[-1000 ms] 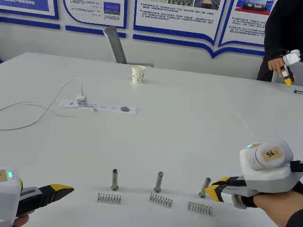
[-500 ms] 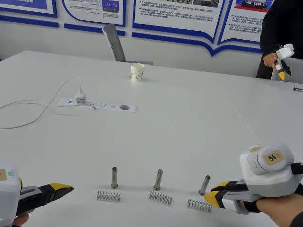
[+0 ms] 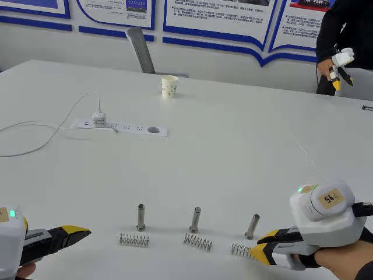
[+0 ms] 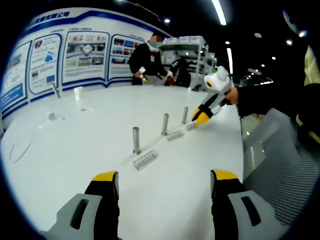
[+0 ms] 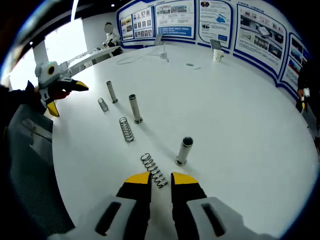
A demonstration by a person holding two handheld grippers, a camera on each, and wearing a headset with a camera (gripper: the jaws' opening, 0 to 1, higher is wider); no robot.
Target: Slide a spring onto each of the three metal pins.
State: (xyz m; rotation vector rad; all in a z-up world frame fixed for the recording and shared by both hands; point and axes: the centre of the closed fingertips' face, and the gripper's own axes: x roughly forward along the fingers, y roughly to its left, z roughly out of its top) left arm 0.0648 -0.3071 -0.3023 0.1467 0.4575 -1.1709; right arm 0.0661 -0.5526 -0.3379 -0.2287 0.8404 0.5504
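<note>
Right gripper (image 3: 256, 252) now lower and closer to right spring (image 3: 240, 250) than a moment ago. Its jaws narrow, tips going either side of spring end, not squeezing yet. Left gripper (image 3: 84, 232) hovering low, jaws wide, holding nothing. Other springs (image 3: 134, 239) lying on worktop (image 3: 233, 151) just beside pins (image 3: 196, 219). All pins bare. First grab looking close.

Ceiling strip lights (image 4: 218, 11) give bright, even light; the white bench (image 3: 233, 151) shows only faint shadows beside the pins (image 3: 195, 219). The head view is sharp, while both gripper views bend lines at their edges and blur the far posters (image 4: 80, 55).
</note>
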